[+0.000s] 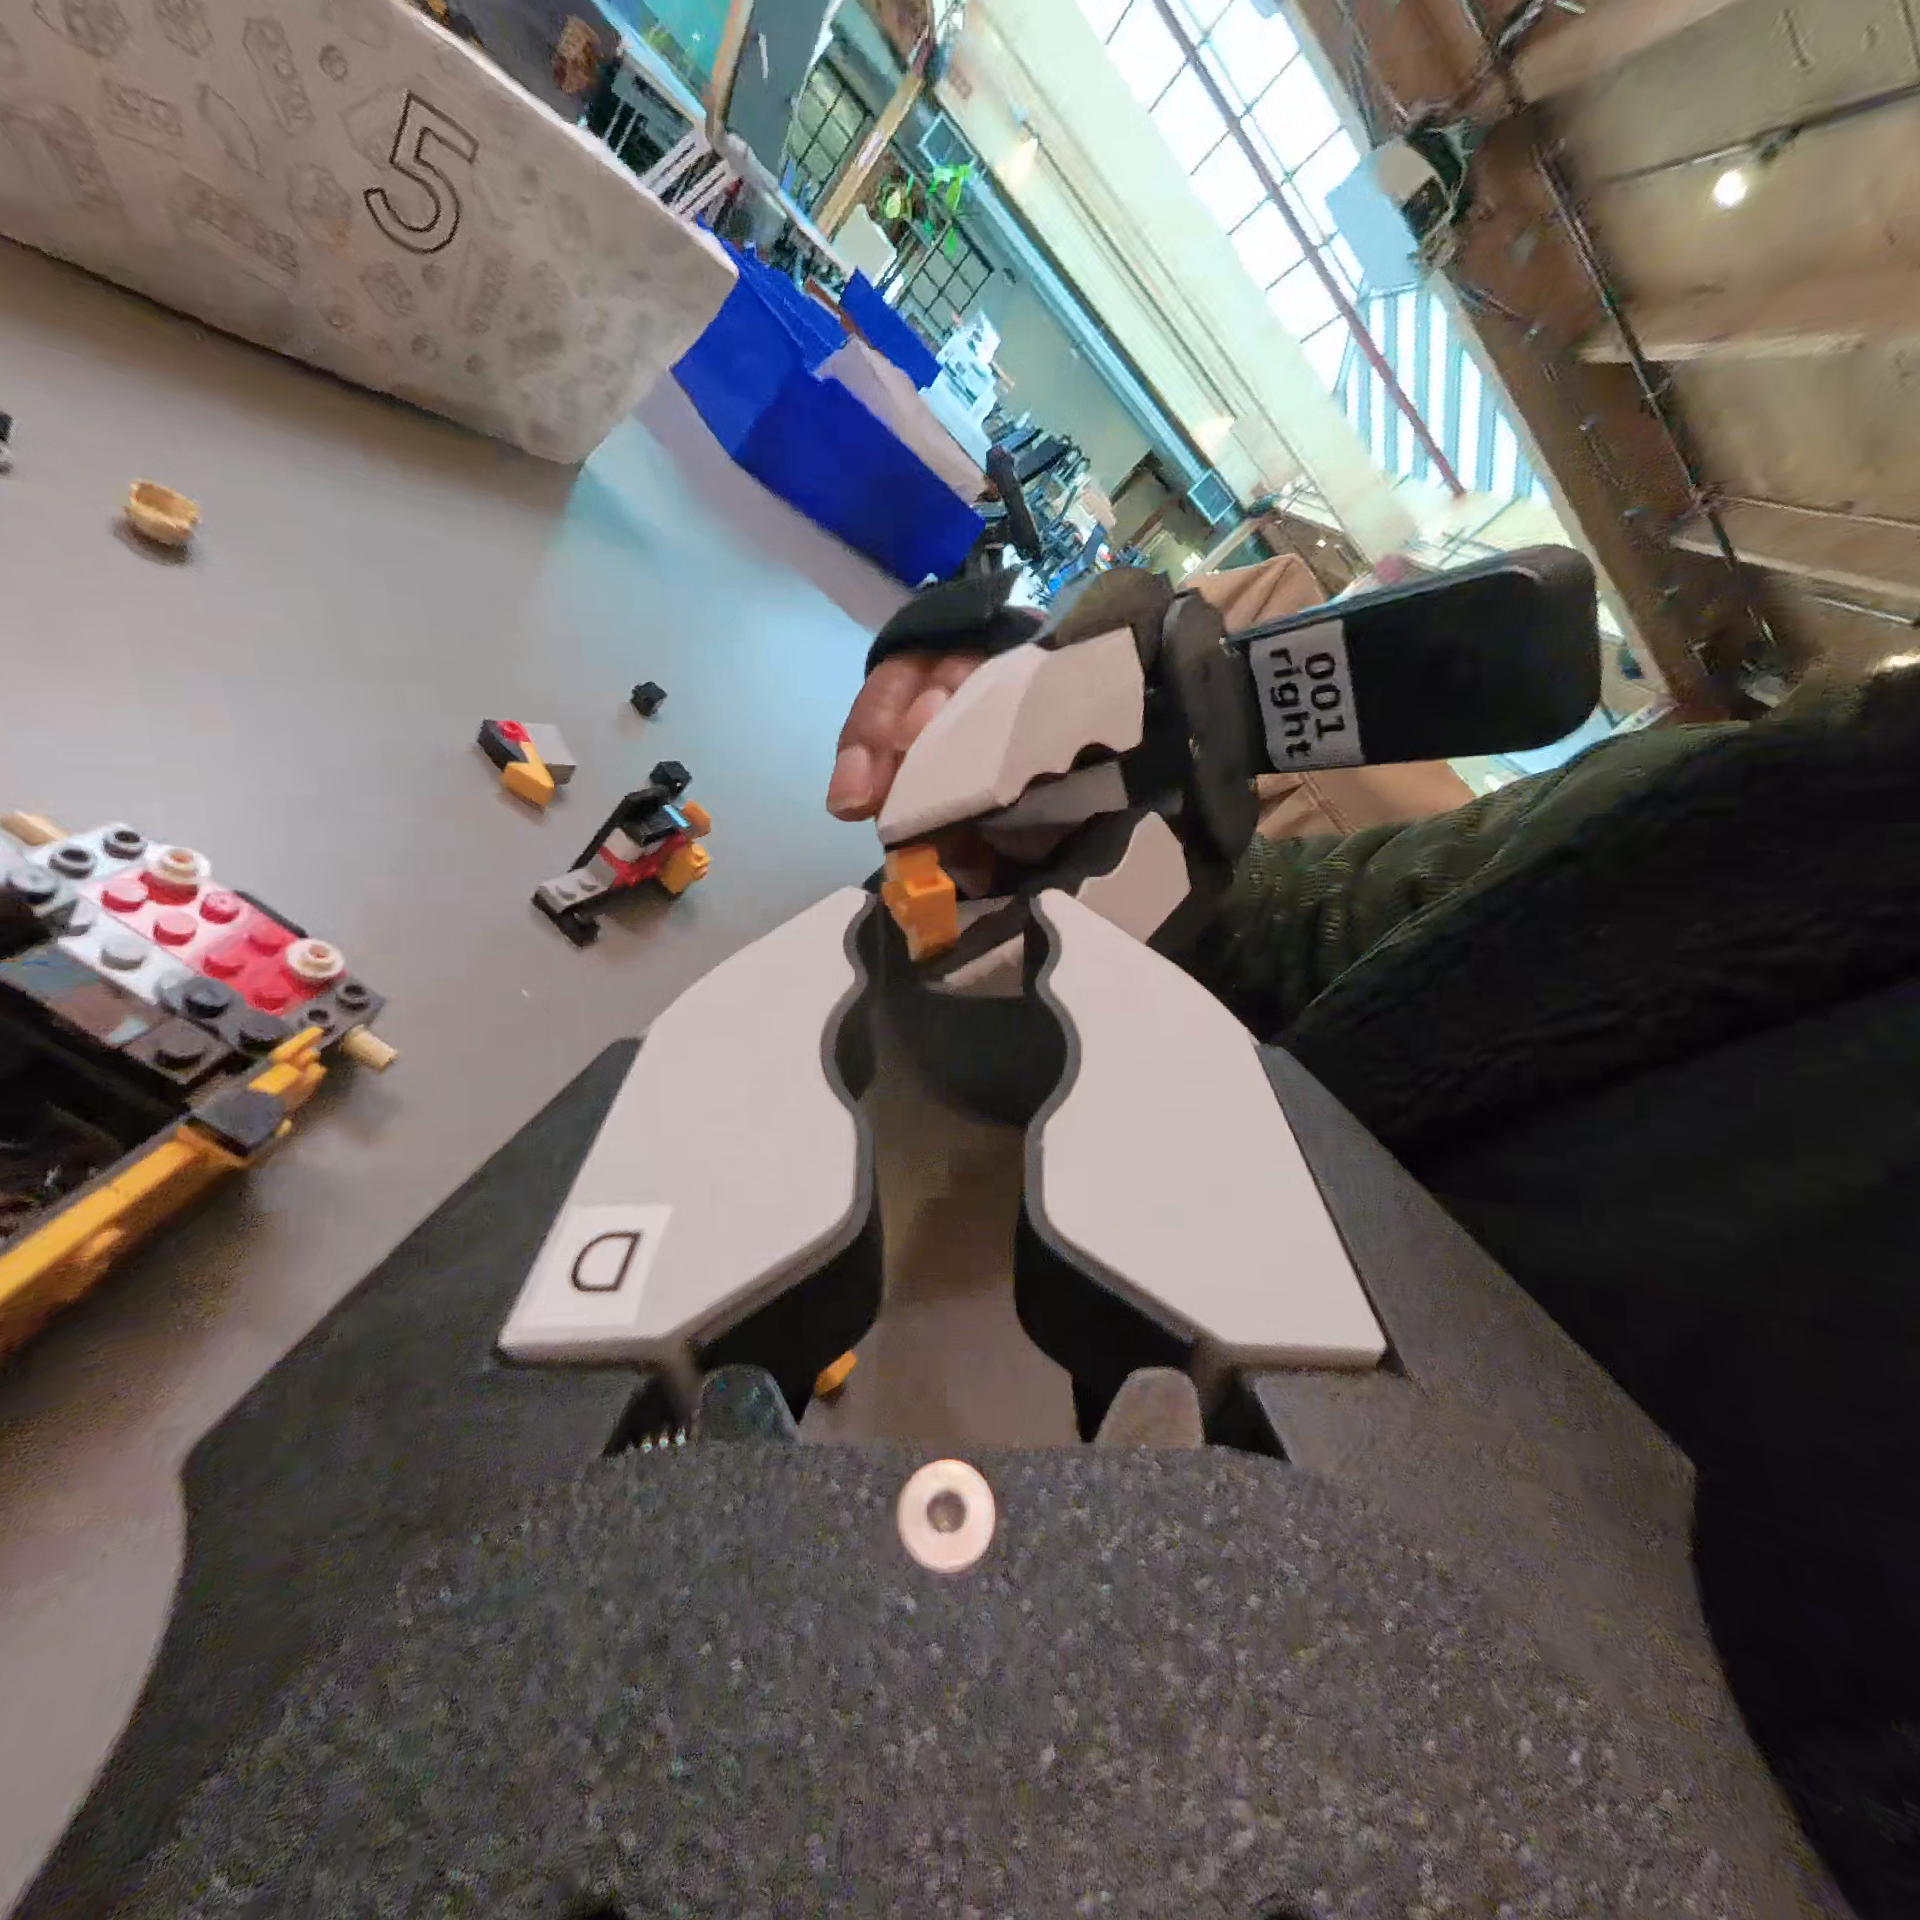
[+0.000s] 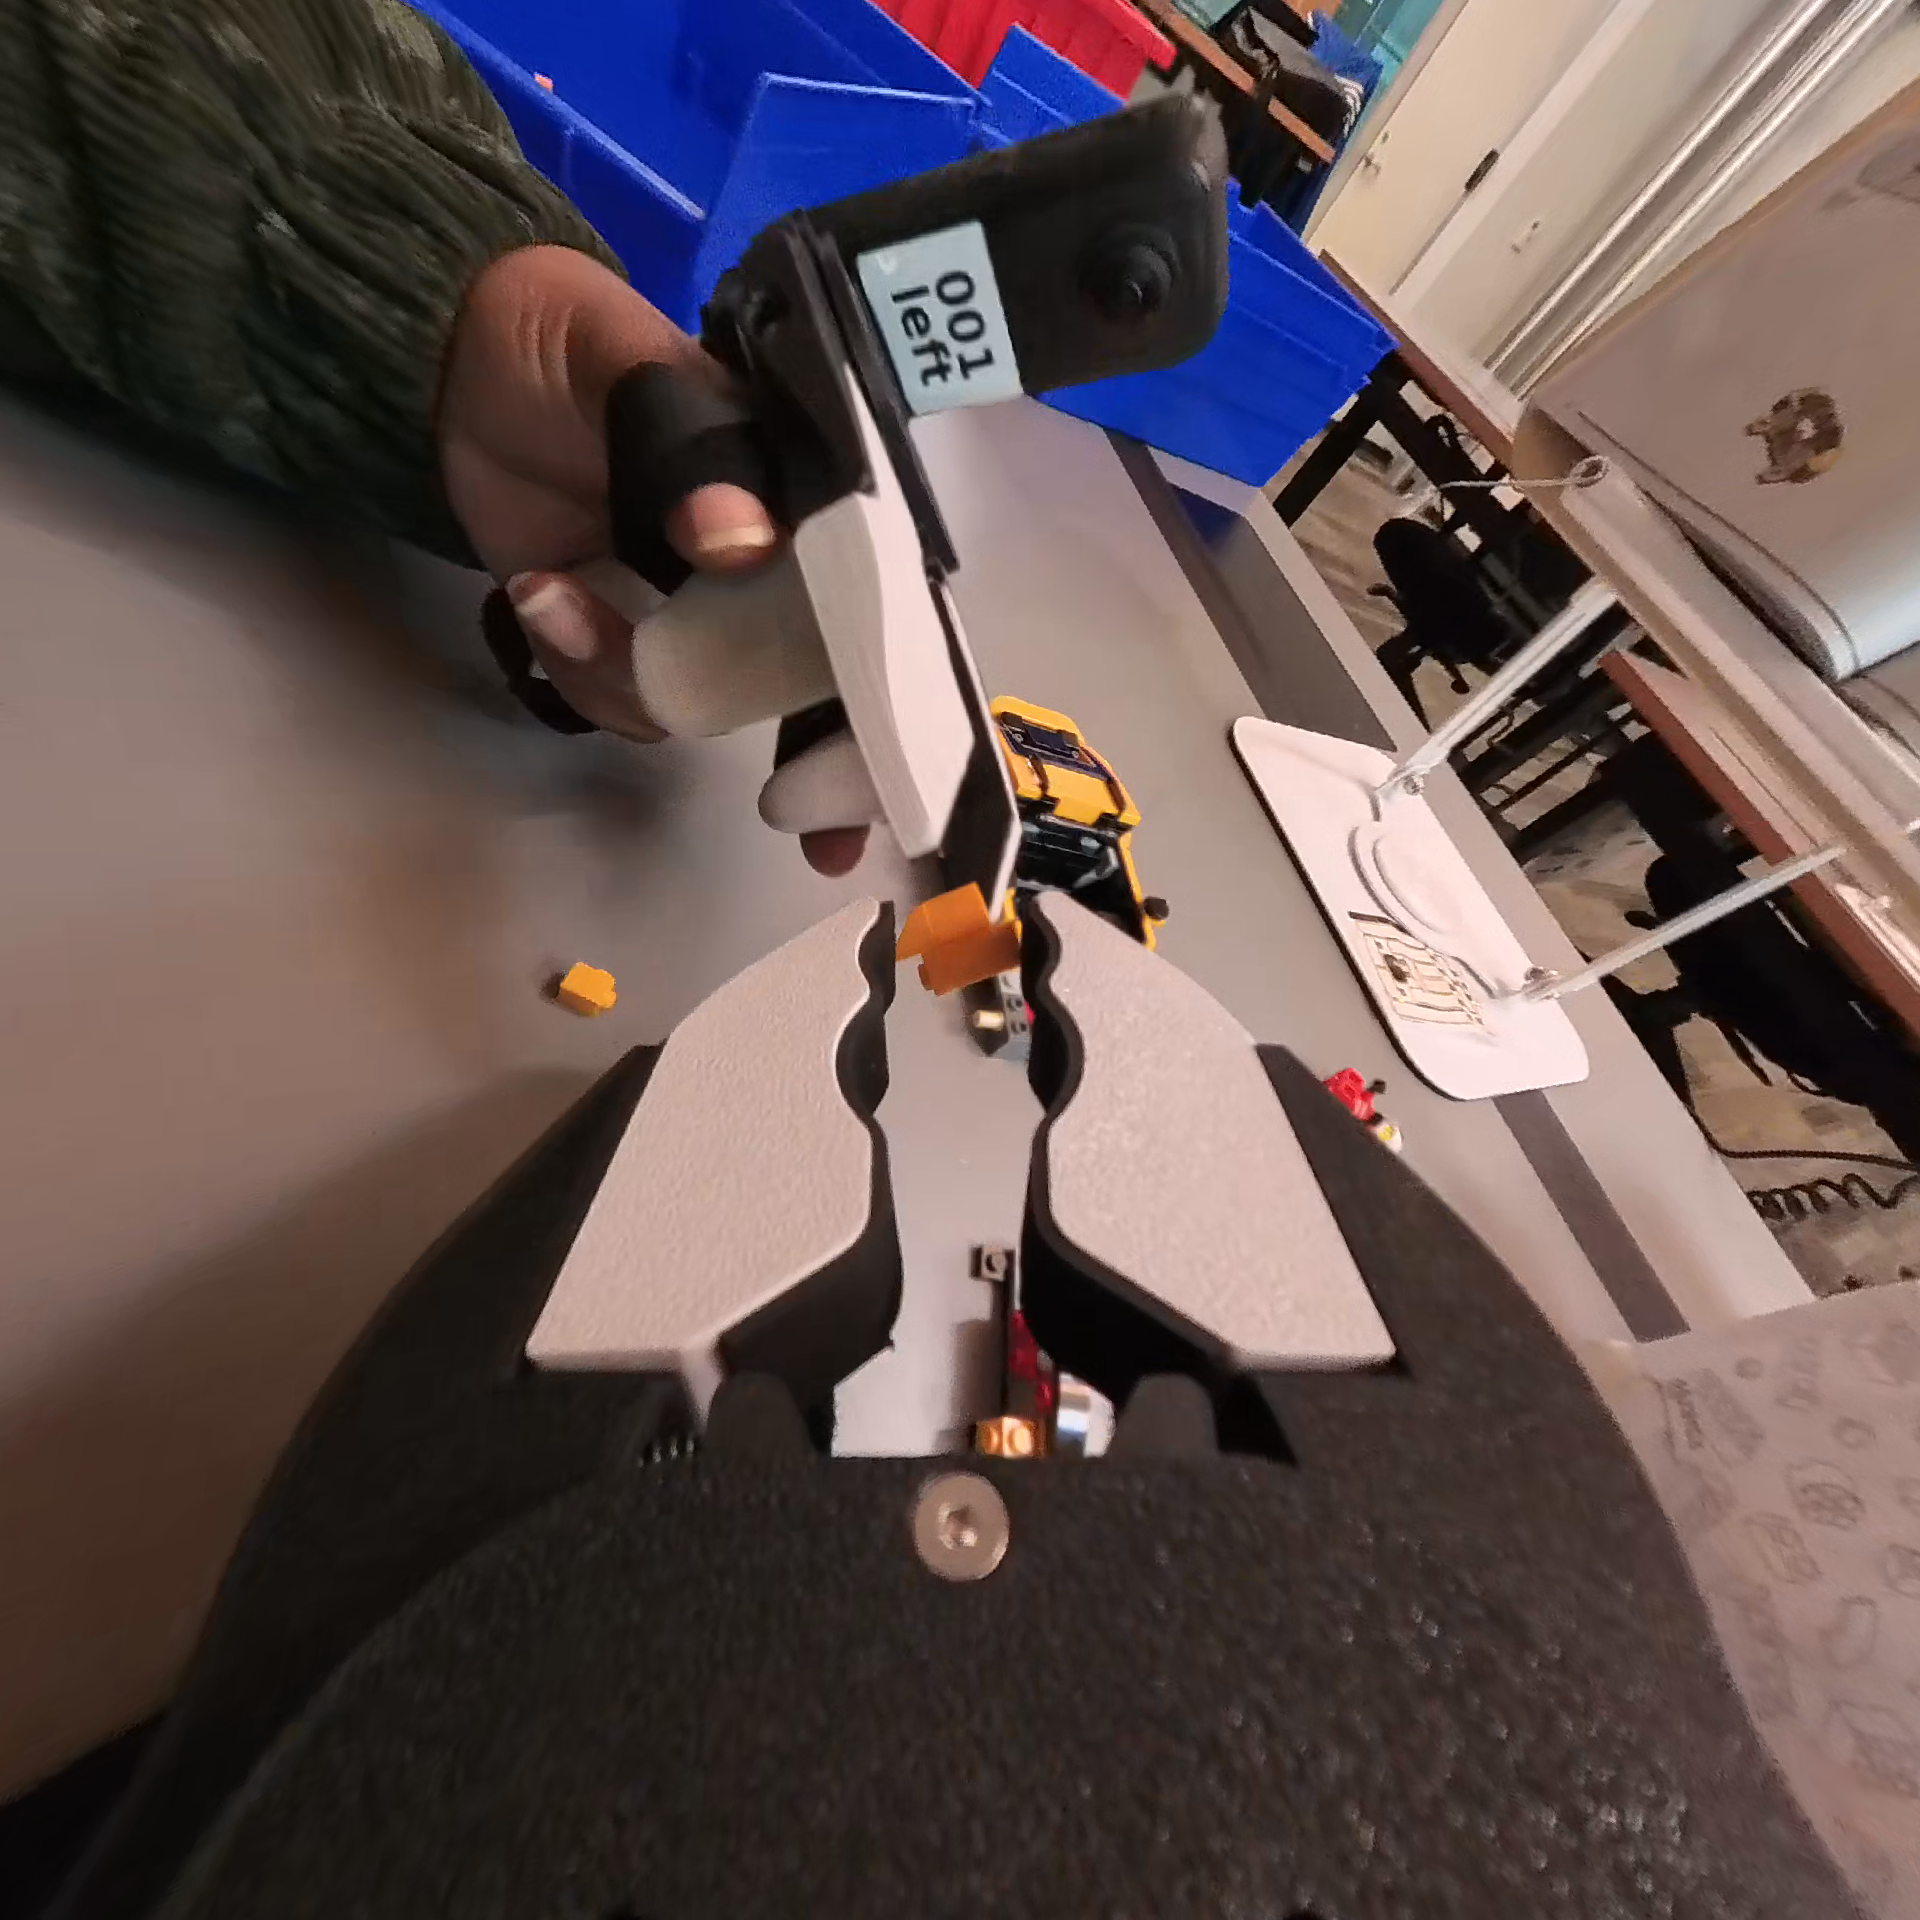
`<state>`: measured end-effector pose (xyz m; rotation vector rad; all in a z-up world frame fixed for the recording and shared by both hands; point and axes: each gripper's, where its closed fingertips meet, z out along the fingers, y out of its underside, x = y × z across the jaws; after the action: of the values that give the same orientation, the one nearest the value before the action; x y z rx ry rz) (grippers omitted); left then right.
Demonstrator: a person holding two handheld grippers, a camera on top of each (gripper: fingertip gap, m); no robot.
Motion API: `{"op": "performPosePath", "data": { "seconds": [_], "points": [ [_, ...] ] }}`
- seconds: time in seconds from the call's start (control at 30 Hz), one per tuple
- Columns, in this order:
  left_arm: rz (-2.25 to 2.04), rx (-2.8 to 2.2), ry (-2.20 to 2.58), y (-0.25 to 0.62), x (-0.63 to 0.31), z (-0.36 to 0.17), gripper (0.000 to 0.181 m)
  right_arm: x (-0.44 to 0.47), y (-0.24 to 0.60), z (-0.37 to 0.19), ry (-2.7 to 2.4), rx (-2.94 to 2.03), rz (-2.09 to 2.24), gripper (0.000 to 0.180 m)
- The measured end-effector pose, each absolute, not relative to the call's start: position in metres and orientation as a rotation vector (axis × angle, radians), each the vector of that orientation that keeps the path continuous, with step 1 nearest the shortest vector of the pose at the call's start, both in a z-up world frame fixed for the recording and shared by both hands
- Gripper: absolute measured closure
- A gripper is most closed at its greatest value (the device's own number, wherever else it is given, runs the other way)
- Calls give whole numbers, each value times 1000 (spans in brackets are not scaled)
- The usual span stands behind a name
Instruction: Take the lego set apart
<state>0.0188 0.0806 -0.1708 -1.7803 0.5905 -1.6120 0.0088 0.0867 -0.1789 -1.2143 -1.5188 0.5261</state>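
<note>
A small orange lego piece [image 1: 920,902] [image 2: 956,945] hangs in the air above the grey table [image 1: 416,623], where the tips of both grippers meet. My left gripper [image 1: 951,904] closes on it from below in the left wrist view. It also shows edge-on in the right wrist view [image 2: 992,894]. My right gripper [image 2: 958,920] has the piece between its tips. It comes in from the right in the left wrist view [image 1: 914,873]. The main lego build [image 1: 177,966], red, white, black and yellow, lies on the table at the left, and shows behind the grippers [image 2: 1081,821].
Loose lego bits lie on the table: two small sub-assemblies [image 1: 634,852] [image 1: 530,758], a black piece [image 1: 647,698], a tan piece [image 1: 163,511], an orange piece [image 2: 587,987]. A white printed bag [image 1: 312,208] and blue bins [image 1: 831,436] stand behind. A white card with a wire stand [image 2: 1403,914] lies near the table's edge. My two grippers' fingertips are within a few centimetres of each other.
</note>
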Motion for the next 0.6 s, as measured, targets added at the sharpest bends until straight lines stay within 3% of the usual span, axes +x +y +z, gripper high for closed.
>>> {"op": "performPosePath", "data": {
  "seconds": [0.27,0.6],
  "points": [
    [-1517,-1874,658,78,20,-183,171,4,81,-181,-1509,-1234,570,158],
    [-1462,-1892,911,61,16,-187,171,12,70,-183,-1478,-1517,1153,157]
  ]
}}
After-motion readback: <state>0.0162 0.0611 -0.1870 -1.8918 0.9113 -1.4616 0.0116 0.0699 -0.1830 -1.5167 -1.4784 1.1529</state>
